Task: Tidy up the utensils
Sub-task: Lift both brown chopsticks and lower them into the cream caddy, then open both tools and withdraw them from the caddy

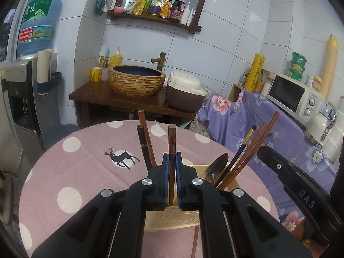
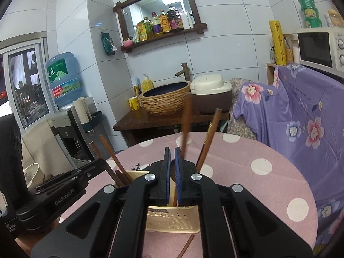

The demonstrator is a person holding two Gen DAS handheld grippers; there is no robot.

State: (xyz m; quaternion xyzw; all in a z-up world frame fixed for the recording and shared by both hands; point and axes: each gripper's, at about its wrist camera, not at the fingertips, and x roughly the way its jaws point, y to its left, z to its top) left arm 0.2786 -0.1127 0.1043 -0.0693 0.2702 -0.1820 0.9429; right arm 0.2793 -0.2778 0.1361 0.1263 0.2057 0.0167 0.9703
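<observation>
Left tongs (image 1: 172, 161) clamp a brown wooden chopstick (image 1: 171, 142) upright in the cream perforated plastic utensil holder (image 1: 172, 219), beside a metal spoon (image 1: 217, 167); right tongs (image 2: 172, 161) are nearly closed, empty.

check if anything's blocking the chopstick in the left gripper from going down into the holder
Nothing visible does. The left gripper is shut on the dark chopstick, which stands upright with its lower end already inside the cream utensil holder. The spoon and other chopsticks lean off to the sides.
</observation>
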